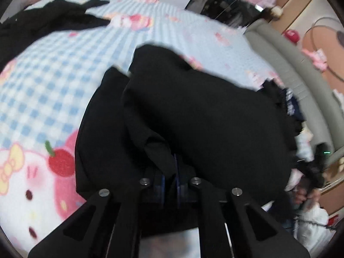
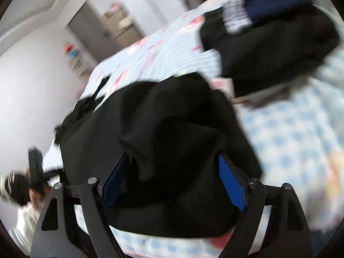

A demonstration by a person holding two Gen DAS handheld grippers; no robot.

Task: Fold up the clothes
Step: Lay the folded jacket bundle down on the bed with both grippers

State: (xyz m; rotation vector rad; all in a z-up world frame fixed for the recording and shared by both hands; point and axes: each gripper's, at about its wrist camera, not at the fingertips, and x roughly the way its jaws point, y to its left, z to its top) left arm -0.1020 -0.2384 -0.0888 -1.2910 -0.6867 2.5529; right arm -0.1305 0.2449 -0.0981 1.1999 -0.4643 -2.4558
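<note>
- Fleecy blue-and-white checked blanket [image 1: 53,81] with pink cartoon prints covers the bed.
- Black garment [image 1: 204,118], matte and softly creased, lies bunched on it.
- Left gripper [image 1: 169,172]: jaws pressed together, pinching a fold.
- Right gripper [image 2: 174,172]: blue ribbed pads [image 2: 231,185] spread wide, straddling the cloth.

A garment [image 1: 193,118] lies on the bed [image 1: 53,75], in front of both tools. More clothes [image 1: 43,25] lie farther back on the bed.

Right tool [image 2: 174,182] jaws spread wide, black garment [image 2: 163,116] bunched between them, checked blanket [image 2: 296,142] beneath
</note>
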